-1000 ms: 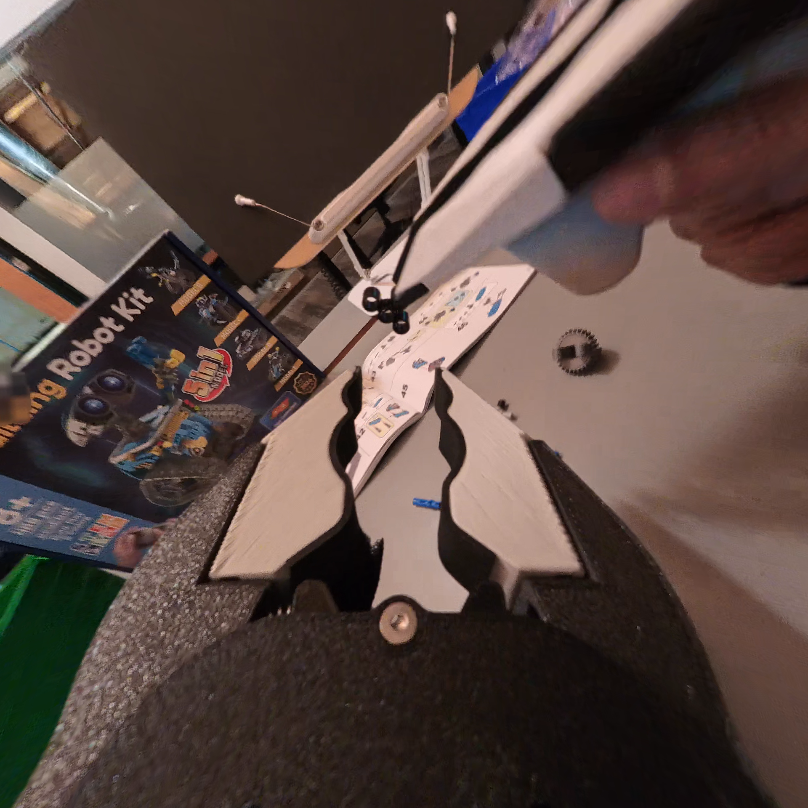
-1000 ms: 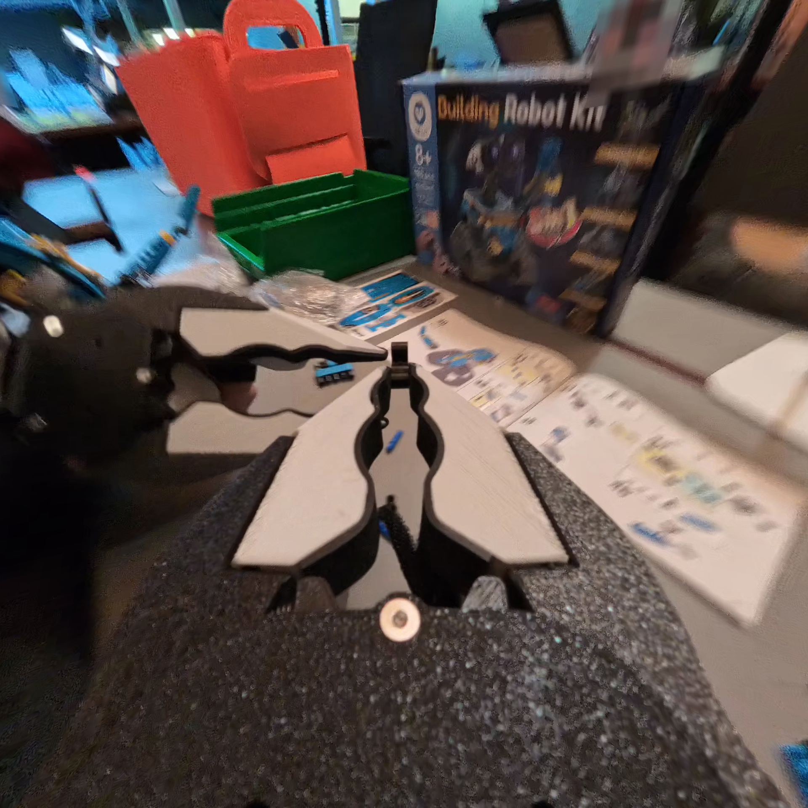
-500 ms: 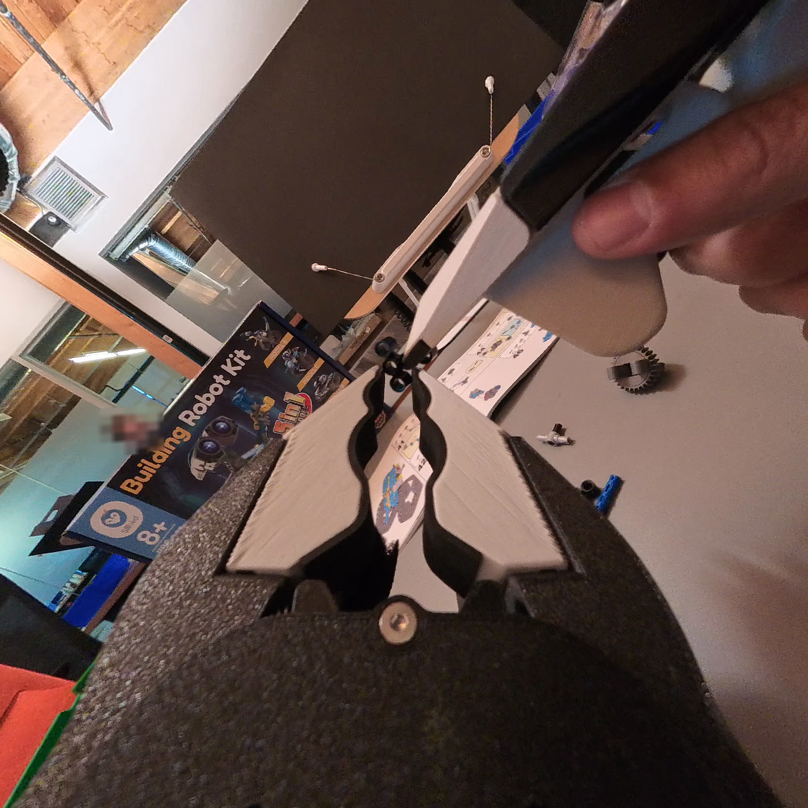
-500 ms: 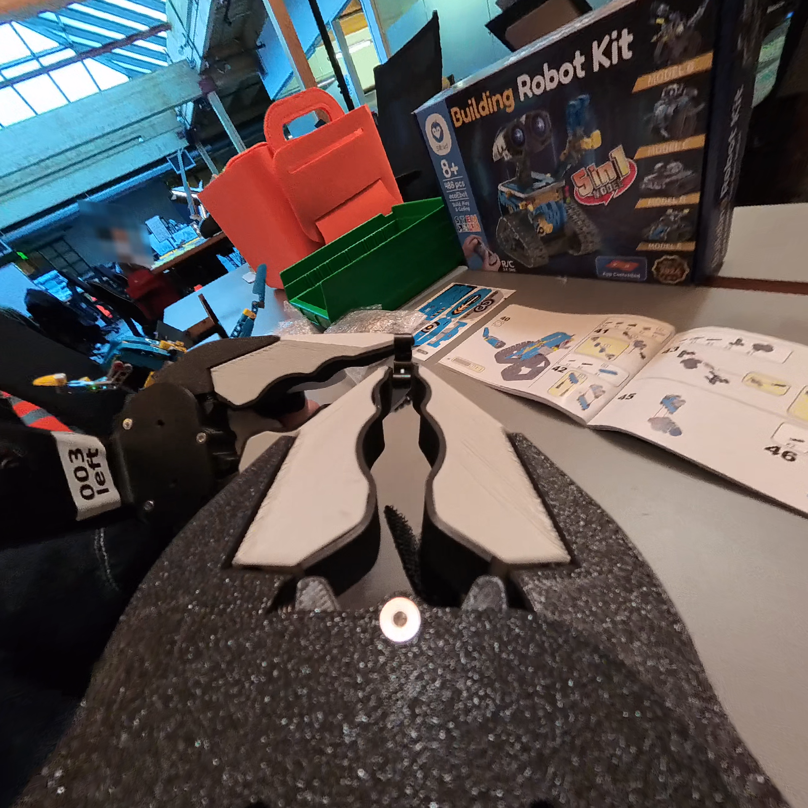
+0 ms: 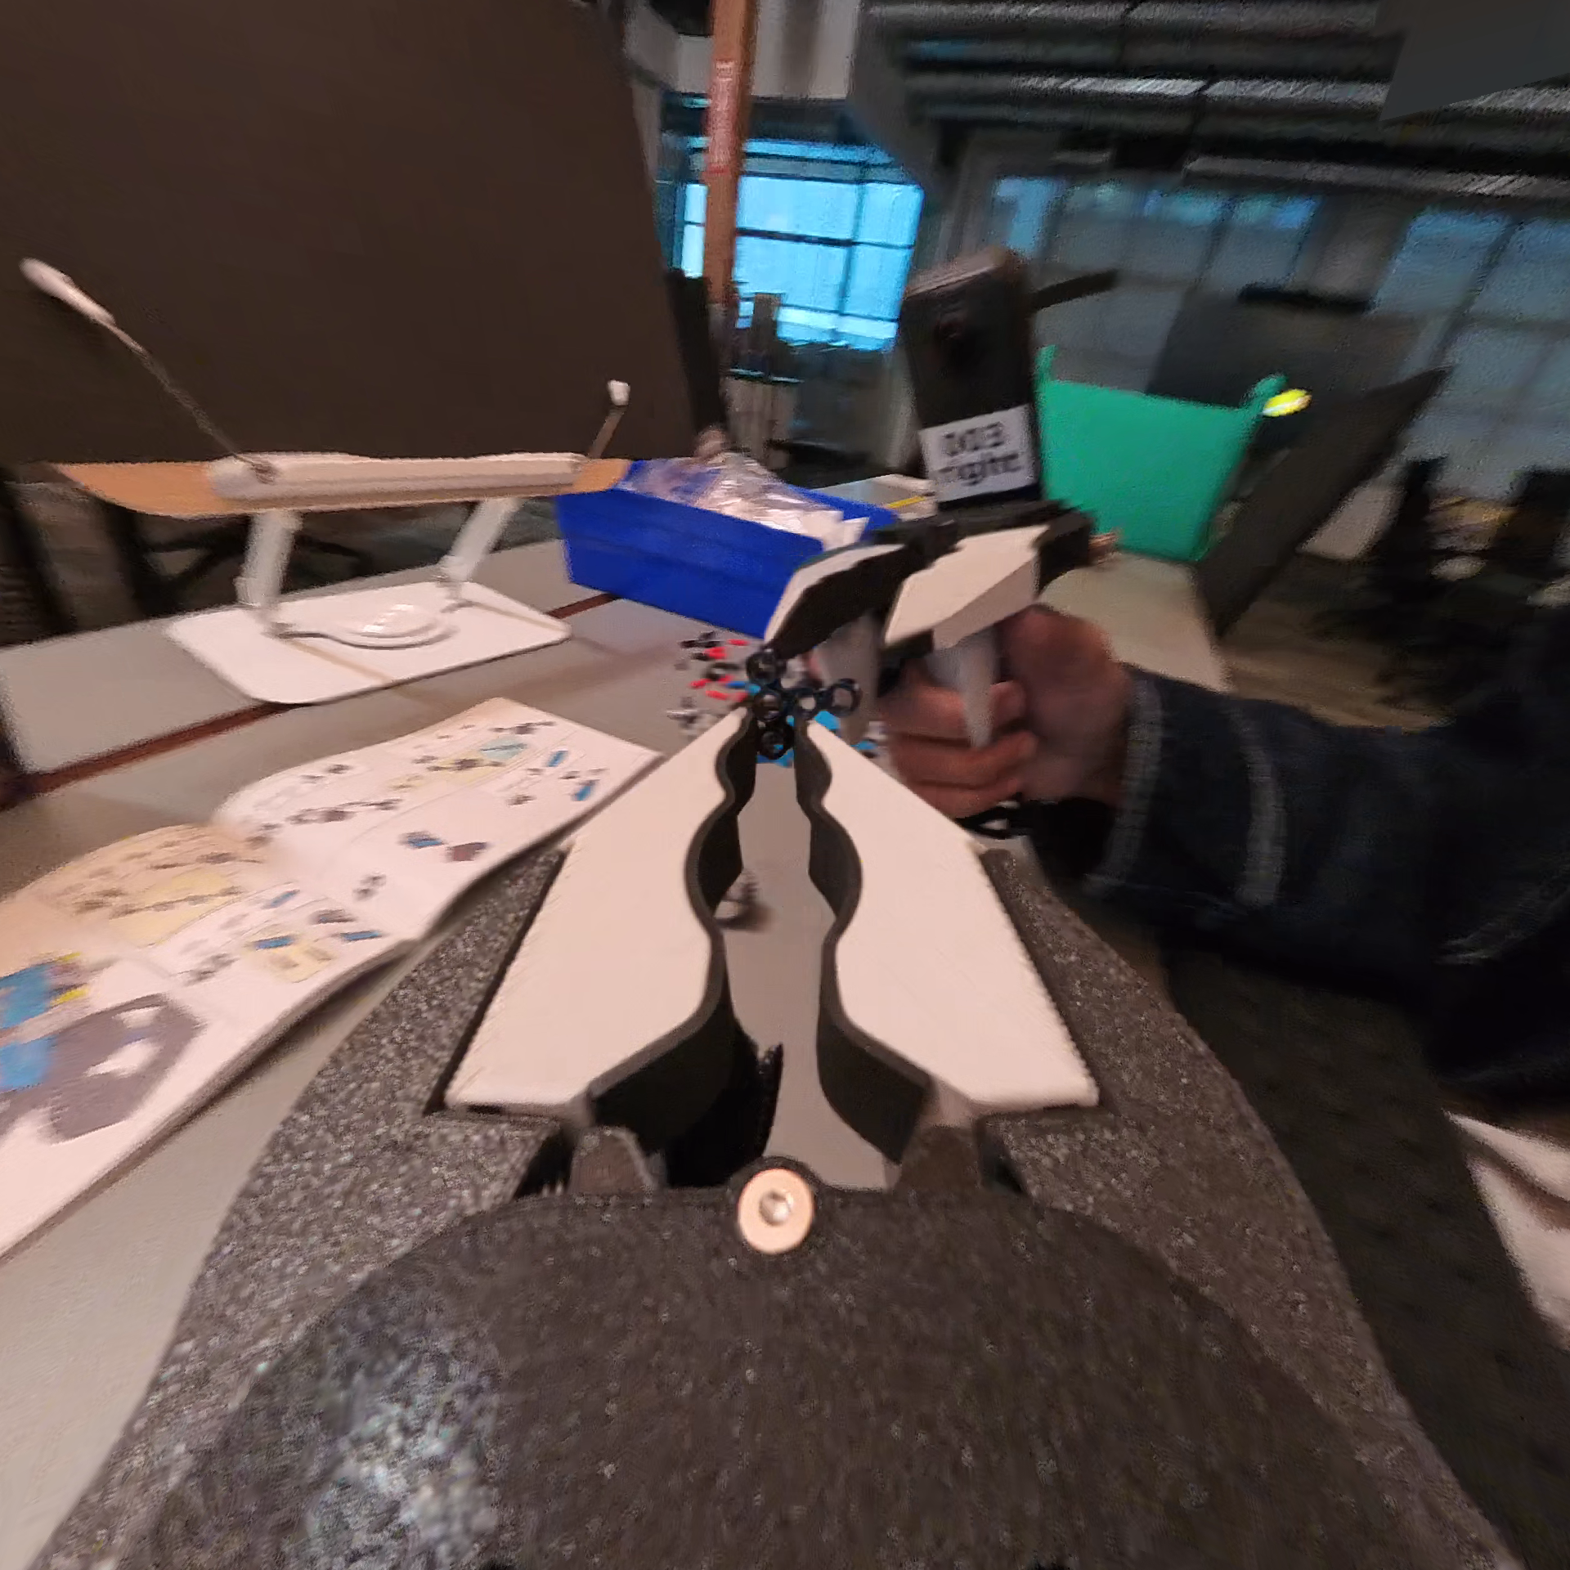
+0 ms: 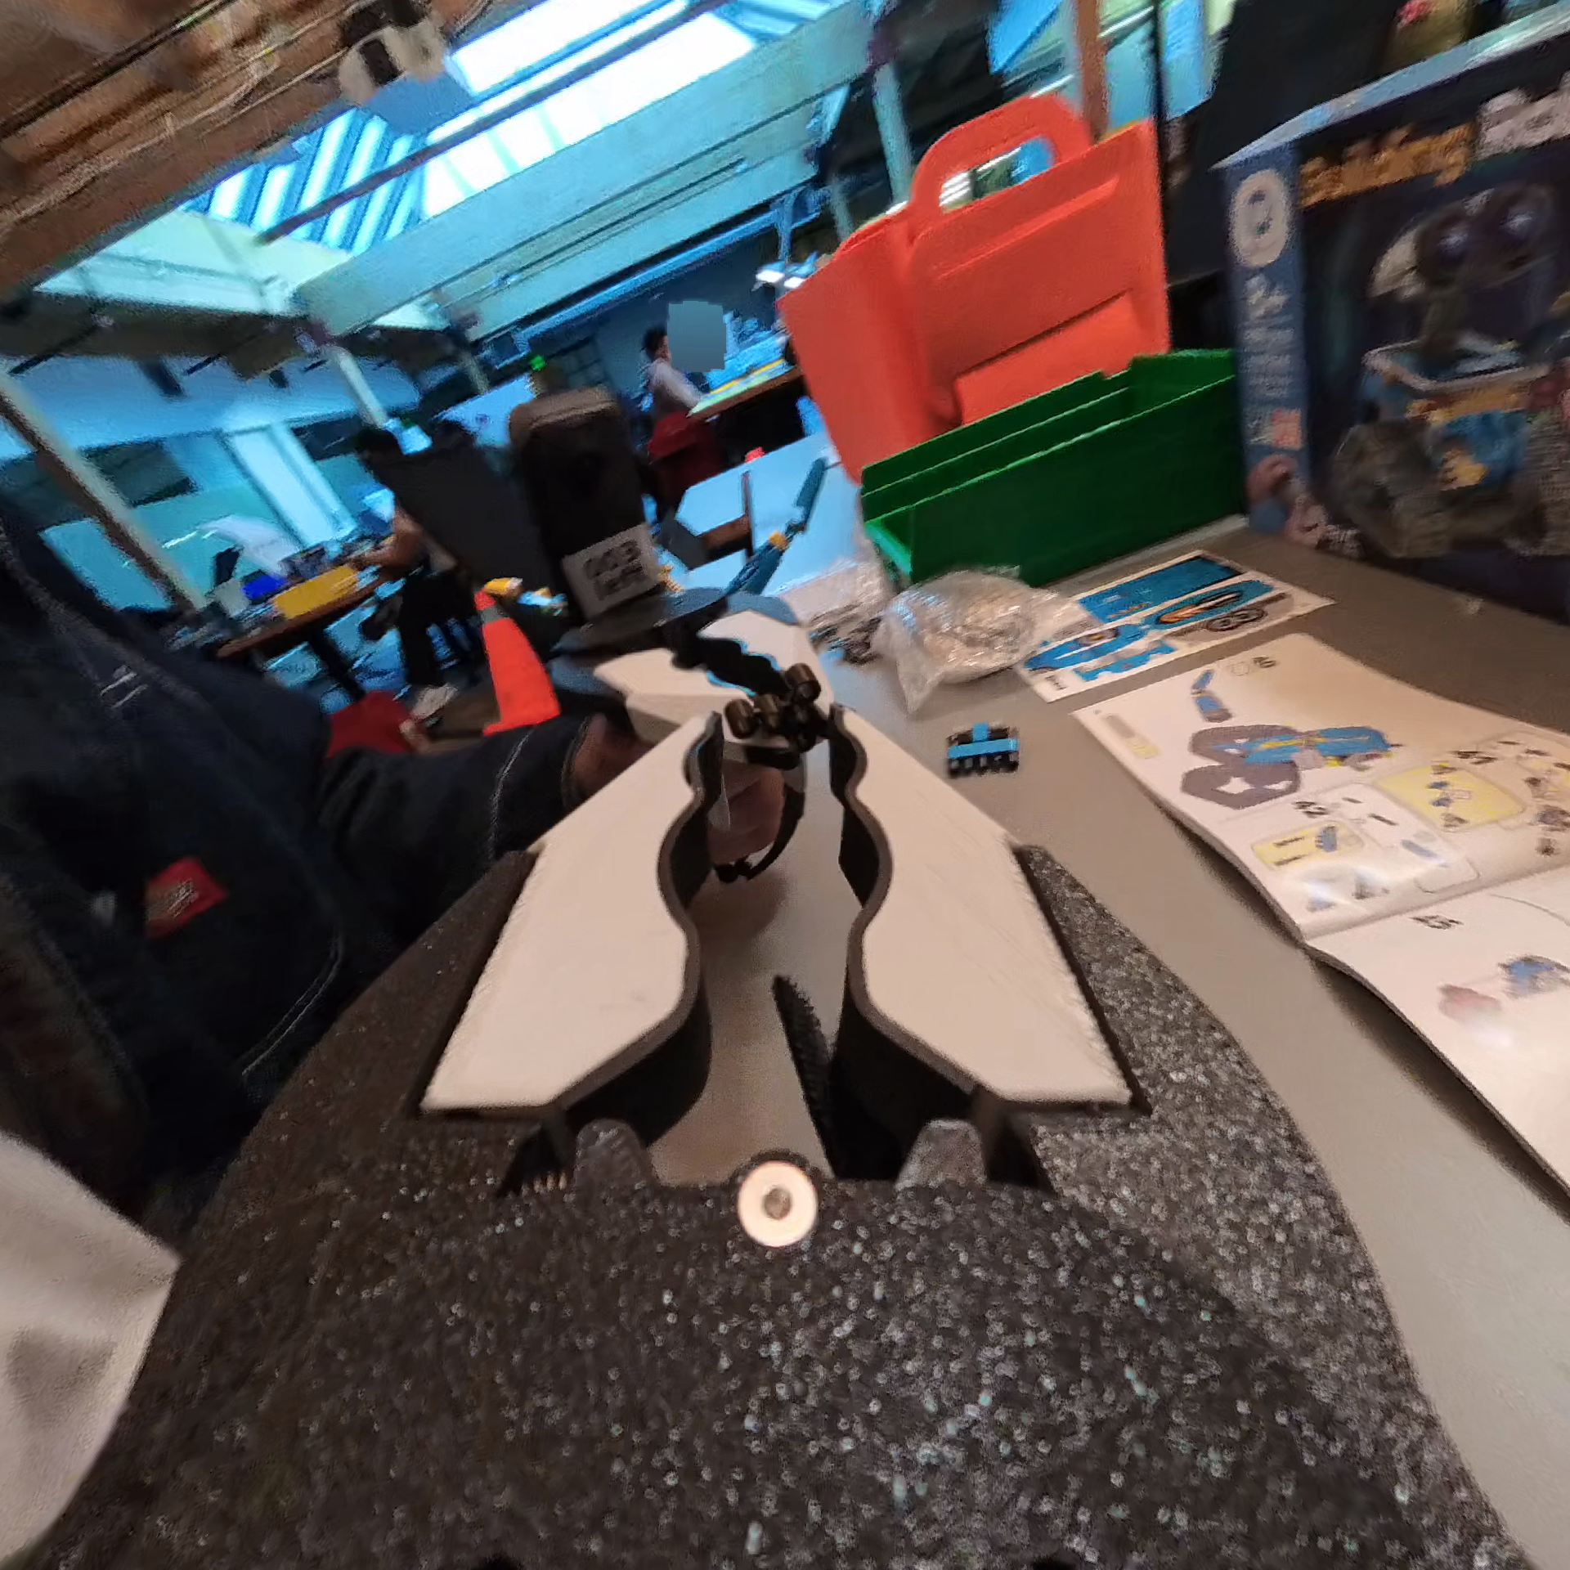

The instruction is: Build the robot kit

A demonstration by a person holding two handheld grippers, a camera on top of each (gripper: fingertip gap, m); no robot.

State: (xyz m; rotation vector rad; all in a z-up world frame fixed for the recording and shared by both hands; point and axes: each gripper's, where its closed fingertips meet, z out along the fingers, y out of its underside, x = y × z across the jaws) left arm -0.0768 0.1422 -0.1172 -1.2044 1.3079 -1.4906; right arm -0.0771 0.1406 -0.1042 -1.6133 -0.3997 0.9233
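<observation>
Left gripper (image 5: 775, 737): fingers nearly together, tips pinching the lower end of a small black part (image 5: 786, 707) held up above the table (image 5: 102, 680).
Right gripper (image 6: 775, 722): jaws parted a little; the part (image 6: 777, 709) sits right at its tips, but whether they bite on it, can't tell.
From the left view: right gripper (image 5: 777, 658) comes in from the right, tips touching the part's top; a hand (image 5: 1019, 722) in a dark sleeve holds it.
Part: black, ring-holed, caught between the two grippers, off the table.
Booklet (image 5: 280, 849): open, flat, left of the left gripper.
Blue bin (image 5: 680, 552): behind, on the table.
Small blue piece (image 6: 981, 752): on the table just right of the right gripper's tips.
Green bin (image 6: 1062, 484): farther back.
Box (image 6: 1427, 357): upright, far right.
</observation>
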